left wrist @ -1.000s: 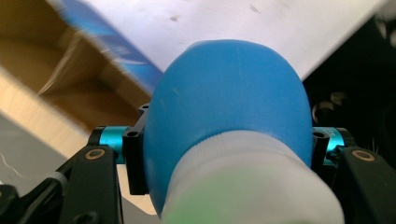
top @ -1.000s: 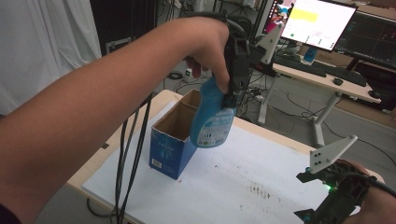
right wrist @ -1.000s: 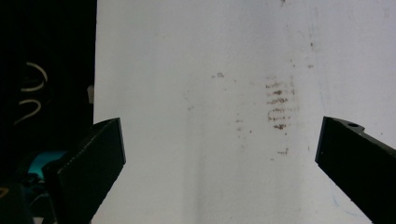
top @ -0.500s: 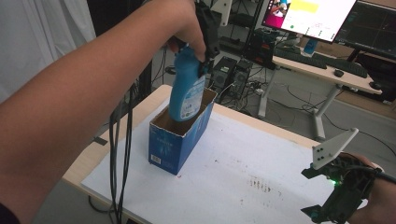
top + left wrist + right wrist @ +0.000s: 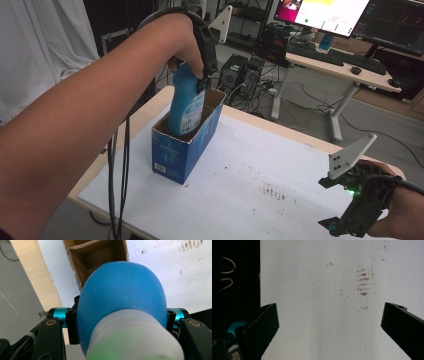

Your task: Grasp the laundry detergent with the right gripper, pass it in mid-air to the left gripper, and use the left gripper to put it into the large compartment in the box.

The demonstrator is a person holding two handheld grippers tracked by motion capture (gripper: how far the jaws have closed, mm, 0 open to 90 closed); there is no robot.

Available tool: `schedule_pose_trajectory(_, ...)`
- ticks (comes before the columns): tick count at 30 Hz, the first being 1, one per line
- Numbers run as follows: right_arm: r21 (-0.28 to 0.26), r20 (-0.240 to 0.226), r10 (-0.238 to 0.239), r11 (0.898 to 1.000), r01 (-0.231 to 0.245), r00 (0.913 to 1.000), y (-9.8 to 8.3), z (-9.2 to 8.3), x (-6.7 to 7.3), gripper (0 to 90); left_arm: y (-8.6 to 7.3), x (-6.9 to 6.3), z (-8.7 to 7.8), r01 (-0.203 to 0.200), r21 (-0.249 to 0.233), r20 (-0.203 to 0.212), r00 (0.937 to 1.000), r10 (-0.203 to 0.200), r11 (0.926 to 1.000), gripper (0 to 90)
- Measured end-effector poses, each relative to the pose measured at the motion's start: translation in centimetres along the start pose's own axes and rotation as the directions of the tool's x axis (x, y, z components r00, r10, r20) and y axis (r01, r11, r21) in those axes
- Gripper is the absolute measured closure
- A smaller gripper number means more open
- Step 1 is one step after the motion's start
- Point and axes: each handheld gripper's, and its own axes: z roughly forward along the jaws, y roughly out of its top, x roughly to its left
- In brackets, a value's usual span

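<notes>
White and stained, our worktop point(image 5: 280, 200) carries an open blue cardboard box point(image 5: 186, 145) near its far left corner. We hold the blue bottle point(image 5: 185, 102) upright with its base inside that box, our left hand-held gripper point(image 5: 202, 75) clenched on its shoulder below the white cap point(image 5: 135, 340). Our right hand-held gripper point(image 5: 360, 212) hangs over the near right corner, released, jaws wide apart.

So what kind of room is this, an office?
Probably a lab or tech workshop: lit computer monitors on a height-adjustable desk, desktop tower computers on the floor, and a stained white worktable for the recording.
</notes>
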Motion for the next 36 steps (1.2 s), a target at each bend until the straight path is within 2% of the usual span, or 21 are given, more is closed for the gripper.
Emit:
schedule_pose_trajectory(2,-0.001,0.001,0.003,1.0,-0.003,1.0,-0.2,0.1,0.0,0.9,0.1,-0.1,0.9,-0.035,0.002,0.001,0.9994,0.035,0.9994,38.0)
schedule_pose_trajectory(3,0.0,0.0,0.004,1.0,-0.004,1.0,-0.3,0.1,0.0,0.8,0.1,-0.1,0.9,-0.035,0.002,0.001,0.9994,0.035,0.9994,38.0)
schedule_pose_trajectory(4,0.0,0.001,0.007,1.0,-0.007,1.0,-0.4,0.2,0.1,0.9,0.3,-0.1,1.8,-0.071,0.009,0.0,0.9975,0.071,0.9974,38.0)
schedule_pose_trajectory(5,0.0,0.003,0.009,1.0,-0.009,1.0,-0.5,0.2,0.1,0.9,0.3,-0.1,2.2,-0.082,0.009,-0.001,0.9966,0.082,0.9966,38.0)
schedule_pose_trajectory(9,0.004,0.005,0.021,1.0,-0.021,0.9998,-0.8,0.3,0.2,0.8,0.4,0.0,4.2,-0.181,0.041,-0.008,0.9834,0.181,0.9827,38.0)
schedule_pose_trajectory(13,0.005,0.007,0.026,1.0,-0.026,0.9996,-1.2,0.4,0.3,0.9,0.3,0.2,6.0,-0.275,0.065,0.002,0.9612,0.276,0.9591,38.0)
schedule_pose_trajectory(15,0.004,0.007,0.027,1.0,-0.027,0.9996,-1.3,0.4,0.4,0.9,0.3,0.1,6.8,-0.332,0.072,0.004,0.9431,0.333,0.9405,38.0)
schedule_pose_trajectory(19,0.005,0.008,0.032,0.999,-0.032,0.9994,-1.5,0.6,0.5,0.9,0.3,0.0,8.3,-0.435,0.093,0.002,0.8996,0.437,0.8956,38.0)
schedule_pose_trajectory(20,0.007,0.008,0.037,0.999,-0.037,0.9993,-1.6,0.7,0.5,0.9,0.3,0.0,8.7,-0.442,0.09,0.001,0.8963,0.443,0.8926,38.0)
schedule_pose_trajectory(21,0.009,0.009,0.037,0.999,-0.037,0.9993,-1.6,0.8,0.5,0.9,0.4,0.1,9.0,-0.458,0.102,0.003,0.8877,0.46,0.8829,38.0)
schedule_pose_trajectory(22,0.008,0.009,0.034,0.999,-0.034,0.9994,-1.6,0.8,0.5,0.9,0.3,0.2,9.3,-0.466,0.096,0.006,0.884,0.467,0.8796,38.0)
schedule_pose_trajectory(23,0.008,0.008,0.035,0.999,-0.035,0.9994,-1.6,0.8,0.5,0.9,0.4,0.2,9.6,-0.487,0.098,0.005,0.8721,0.489,0.8676,38.0)
schedule_pose_trajectory(24,0.008,0.007,0.034,0.999,-0.034,0.9994,-1.6,0.9,0.5,0.9,0.3,0.2,9.9,-0.499,0.094,0.006,0.8656,0.501,0.8615,38.0)
schedule_pose_trajectory(26,0.01,0.007,0.037,0.999,-0.038,0.9993,-1.6,0.9,0.5,0.9,0.4,0.4,10.4,-0.516,0.093,0.01,0.8556,0.518,0.8515,37.9)
schedule_pose_trajectory(27,0.01,0.007,0.037,0.999,-0.038,0.9993,-1.6,0.9,0.5,0.9,0.4,0.4,10.4,-0.516,0.093,0.01,0.8556,0.518,0.8515,37.9)
schedule_pose_trajectory(28,0.008,0.008,0.038,0.999,-0.038,0.9993,-1.6,1.0,0.5,0.9,0.5,0.4,11.0,-0.525,0.089,0.012,0.8506,0.526,0.8468,37.9)
schedule_pose_trajectory(29,0.013,0.007,0.041,0.999,-0.041,0.9991,-1.6,1.0,0.5,0.9,0.5,0.4,11.2,-0.539,0.09,0.015,0.8417,0.54,0.8377,37.9)
schedule_pose_trajectory(30,0.01,0.005,0.04,0.999,-0.04,0.9992,-1.6,1.1,0.5,0.9,0.5,0.4,11.5,-0.545,0.089,0.016,0.8377,0.546,0.8337,37.9)
schedule_pose_trajectory(31,0.012,0.006,0.041,0.999,-0.041,0.9991,-1.6,1.2,0.5,0.9,0.6,0.5,11.7,-0.555,0.1,0.021,0.8312,0.556,0.8261,37.9)
schedule_pose_trajectory(32,0.012,0.005,0.041,0.999,-0.041,0.9991,-1.6,1.2,0.5,0.9,0.6,0.6,12.0,-0.553,0.094,0.024,0.8326,0.553,0.8279,37.9)
schedule_pose_trajectory(36,0.01,0.003,0.041,0.999,-0.041,0.9992,-1.7,1.4,0.4,0.9,0.6,0.9,12.9,-0.56,0.094,0.038,0.828,0.559,0.8229,37.8)
